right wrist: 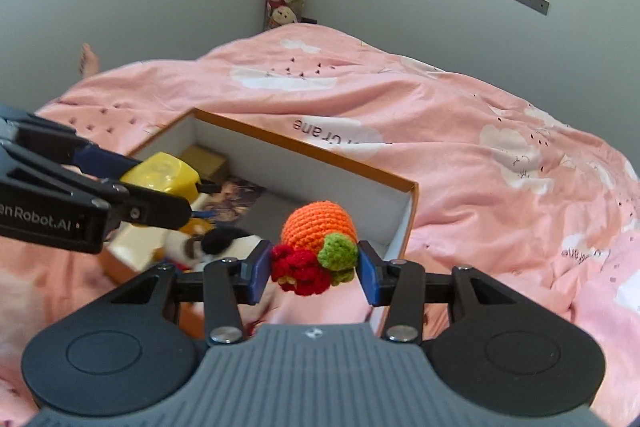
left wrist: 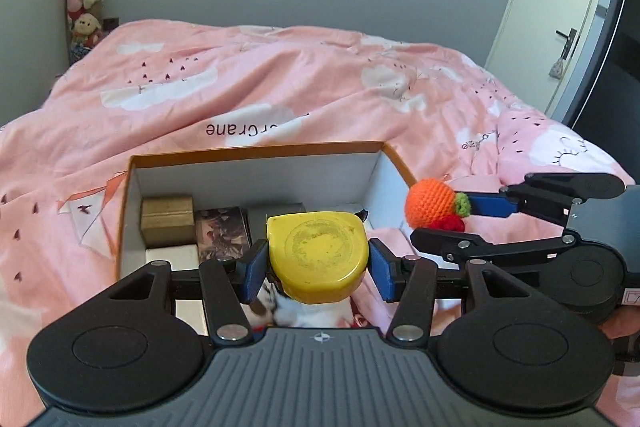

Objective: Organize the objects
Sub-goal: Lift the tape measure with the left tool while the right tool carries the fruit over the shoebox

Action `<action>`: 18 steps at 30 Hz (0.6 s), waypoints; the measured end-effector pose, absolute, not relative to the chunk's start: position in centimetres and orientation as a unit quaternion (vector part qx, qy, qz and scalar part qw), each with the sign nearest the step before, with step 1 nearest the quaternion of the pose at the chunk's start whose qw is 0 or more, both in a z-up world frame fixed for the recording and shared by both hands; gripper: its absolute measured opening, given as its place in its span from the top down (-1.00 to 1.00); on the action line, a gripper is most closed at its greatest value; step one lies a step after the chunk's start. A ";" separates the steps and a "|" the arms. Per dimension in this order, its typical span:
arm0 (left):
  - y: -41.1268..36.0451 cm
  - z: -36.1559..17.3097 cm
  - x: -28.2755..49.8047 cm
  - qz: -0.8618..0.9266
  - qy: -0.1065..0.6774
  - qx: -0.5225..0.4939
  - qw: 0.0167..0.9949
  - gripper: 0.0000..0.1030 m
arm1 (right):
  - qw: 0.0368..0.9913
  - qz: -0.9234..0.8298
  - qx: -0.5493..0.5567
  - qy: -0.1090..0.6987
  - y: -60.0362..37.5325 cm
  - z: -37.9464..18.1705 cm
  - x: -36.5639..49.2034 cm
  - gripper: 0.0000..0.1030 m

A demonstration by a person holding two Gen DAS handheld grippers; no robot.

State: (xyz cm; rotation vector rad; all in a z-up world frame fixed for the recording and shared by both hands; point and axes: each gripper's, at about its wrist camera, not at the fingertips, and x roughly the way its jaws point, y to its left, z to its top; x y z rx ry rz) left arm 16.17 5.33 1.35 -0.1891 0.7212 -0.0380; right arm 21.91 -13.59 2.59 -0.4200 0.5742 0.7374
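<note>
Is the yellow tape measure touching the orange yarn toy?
Apart. The left wrist view shows the tape measure in the left tongs and the yarn toy in the right tongs, with pink blanket between them.

Left gripper (left wrist: 318,261): black linkage arms carrying silver screws, blue pads (left wrist: 256,273), grey ribbed body showing a small compass-like mark; white lettering "Robot.AI" showing on its side; right gripper (right wrist: 312,269) wearing the same colours.
</note>
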 end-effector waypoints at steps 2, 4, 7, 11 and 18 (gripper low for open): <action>5.9 0.8 17.4 -0.023 0.362 -0.095 0.927 -0.18 | 0.867 0.357 -0.216 0.272 -12.8 2.0 23.0 0.08; 6.4 0.2 18.5 -0.032 0.370 -0.094 0.924 -0.18 | 0.860 0.365 -0.230 0.274 -11.9 1.4 24.1 0.08; 7.2 -0.5 20.0 -0.039 0.383 -0.093 0.918 -0.18 | 0.849 0.370 -0.261 0.272 -10.3 0.0 25.4 0.08; 8.0 -1.4 22.1 -0.048 0.398 -0.096 0.911 -0.18 | 0.832 0.383 -0.298 0.267 -8.5 -1.8 27.3 0.08; 8.4 -2.7 25.2 -0.063 0.420 -0.125 0.896 -0.18 | 0.811 0.382 -0.357 0.265 -7.0 -3.9 29.9 0.08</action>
